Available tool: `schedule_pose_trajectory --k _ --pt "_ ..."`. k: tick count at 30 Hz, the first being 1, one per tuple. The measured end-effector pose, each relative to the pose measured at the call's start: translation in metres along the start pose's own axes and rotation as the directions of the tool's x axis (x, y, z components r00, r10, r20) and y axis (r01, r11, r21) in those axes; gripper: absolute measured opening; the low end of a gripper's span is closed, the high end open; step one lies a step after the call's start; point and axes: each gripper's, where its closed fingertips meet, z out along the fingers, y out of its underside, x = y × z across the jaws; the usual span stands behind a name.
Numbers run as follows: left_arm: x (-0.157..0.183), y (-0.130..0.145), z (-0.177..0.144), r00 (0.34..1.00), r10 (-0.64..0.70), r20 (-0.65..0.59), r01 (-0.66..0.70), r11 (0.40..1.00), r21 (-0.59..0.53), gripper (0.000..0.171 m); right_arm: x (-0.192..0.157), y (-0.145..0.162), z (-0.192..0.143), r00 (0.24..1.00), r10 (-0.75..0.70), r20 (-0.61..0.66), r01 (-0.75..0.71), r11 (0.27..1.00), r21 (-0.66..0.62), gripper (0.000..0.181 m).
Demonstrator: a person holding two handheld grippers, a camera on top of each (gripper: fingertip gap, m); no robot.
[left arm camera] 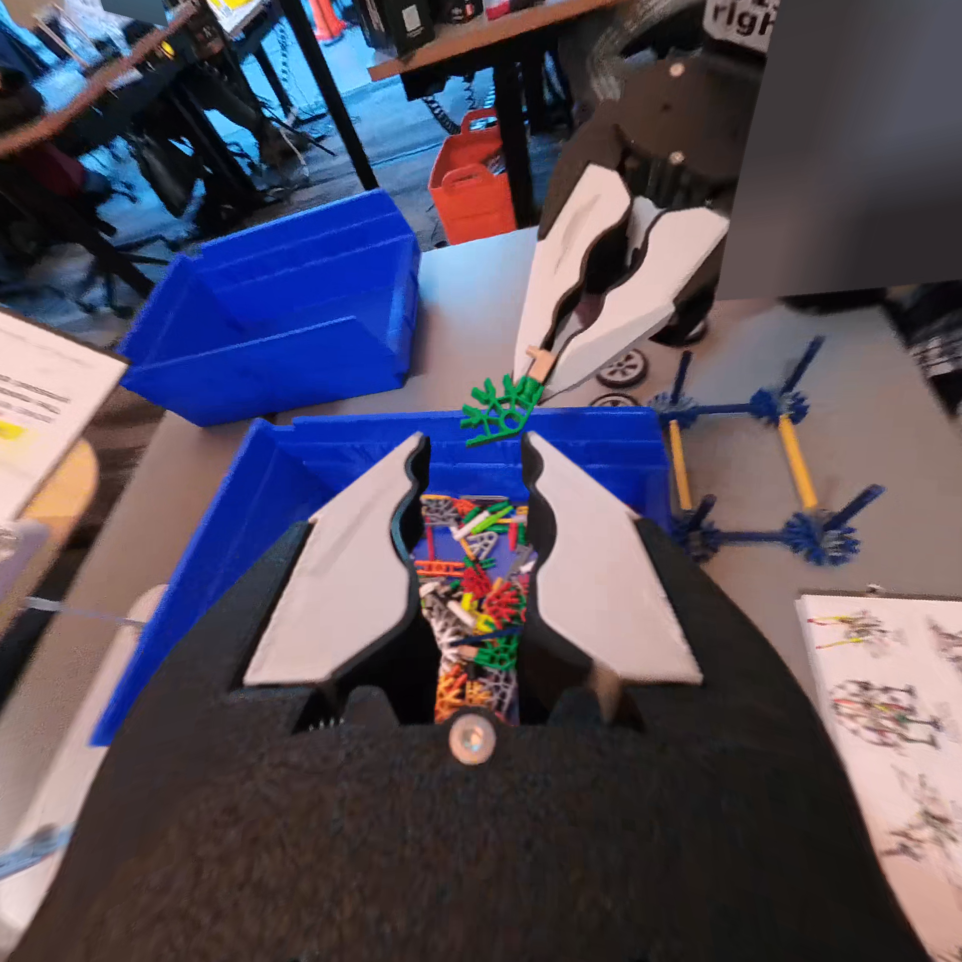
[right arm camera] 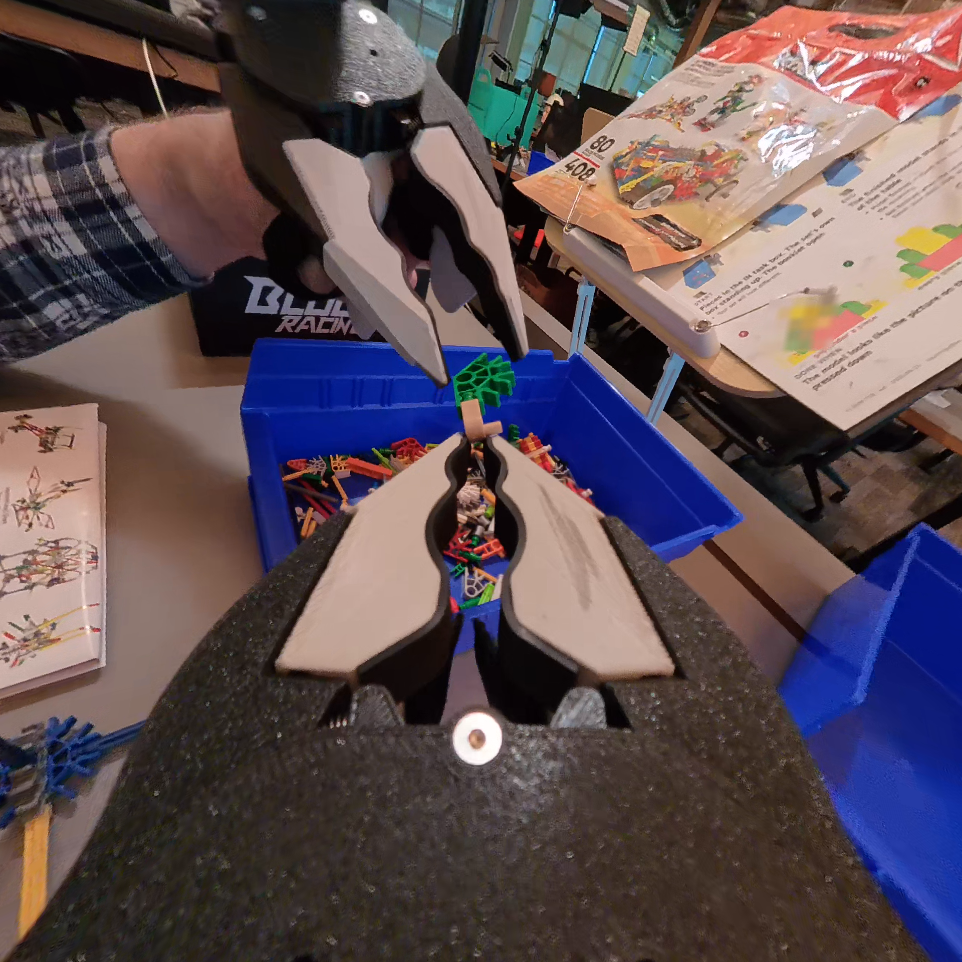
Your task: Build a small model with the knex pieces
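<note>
My right tool point(right arm camera: 475, 436) is pinching a small tan plastic connector piece point(right arm camera: 476, 421) at its tips, with a green fan-shaped plastic connector point(right arm camera: 484, 382) clipped on the far end; the pair hangs over the back edge of the blue plastic bin of mixed construction pieces point(right arm camera: 650, 468). My left tool point(right arm camera: 481, 364) is spread, its tips flanking the green connector without touching it, as far as I can tell. To seat this well, I judge I should keep the right grip firm and level and bring the left fingers squarely onto the green fan's flat faces. I count two blue bins on the worktop point(left arm camera: 468, 270), the second blue bin point(left arm camera: 270, 312) showing nothing inside, one blue-and-yellow rod frame point(left arm camera: 739, 458), and two small wheels point(left arm camera: 622, 367).
</note>
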Motion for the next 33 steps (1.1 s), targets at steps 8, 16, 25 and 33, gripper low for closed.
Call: schedule_pose_trajectory --k 8,16,25,33 --pt "0.020 -0.010 -0.002 0.974 -0.114 -0.195 0.132 0.988 0.080 0.024 -0.012 -0.004 0.001 0.975 -0.220 -0.022 0.220 0.976 0.007 0.004" --pt "0.015 -0.015 -0.007 0.980 -0.095 -0.172 0.117 0.986 0.122 0.011 -0.008 -0.008 0.003 0.978 -0.206 -0.027 0.206 0.978 0.018 0.005" --pt "0.016 -0.026 -0.013 0.986 -0.047 -0.161 0.078 0.977 0.196 0.004 -0.010 -0.013 0.001 0.981 0.110 0.162 -0.122 0.991 0.064 0.021" --pt "0.019 -0.030 -0.012 0.986 -0.023 -0.167 0.061 0.972 0.227 0.004 -0.008 -0.019 0.000 0.945 0.227 0.235 -0.249 0.966 0.069 0.020"
